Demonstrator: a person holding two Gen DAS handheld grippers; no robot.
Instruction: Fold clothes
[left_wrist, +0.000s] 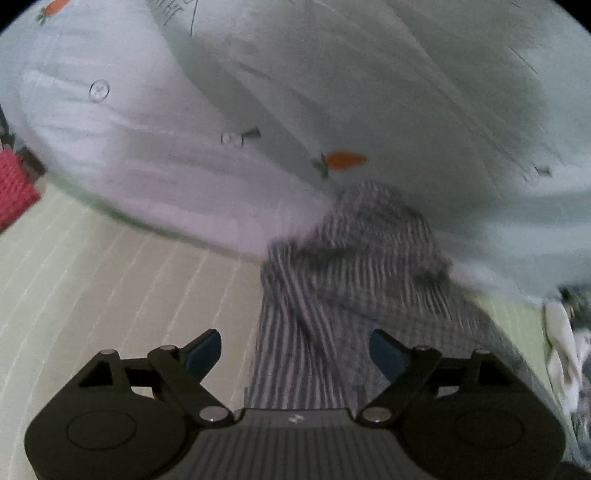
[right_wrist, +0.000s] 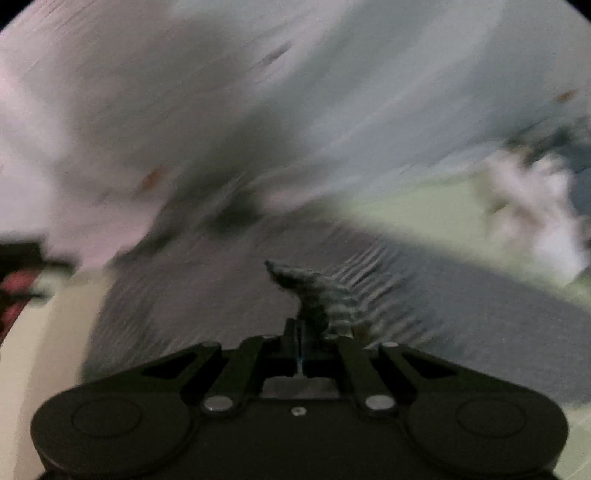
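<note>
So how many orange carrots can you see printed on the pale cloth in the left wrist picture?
2. One carrot sits near the middle, just above the striped garment. The other carrot is at the top left edge, partly cut off. The folds of the pale cloth may hide more.

A bed fills both views. Its pale green quilted cover, stitched in parallel white lines, spreads from 6 to 9 o'clock in the left wrist view. Above it, from 10 to 3 o'clock, lies rumpled white bedding printed with orange carrots and small circles. A red knitted item sits at 9 o'clock. Light is dim and soft; the right wrist view is heavily blurred.
</note>
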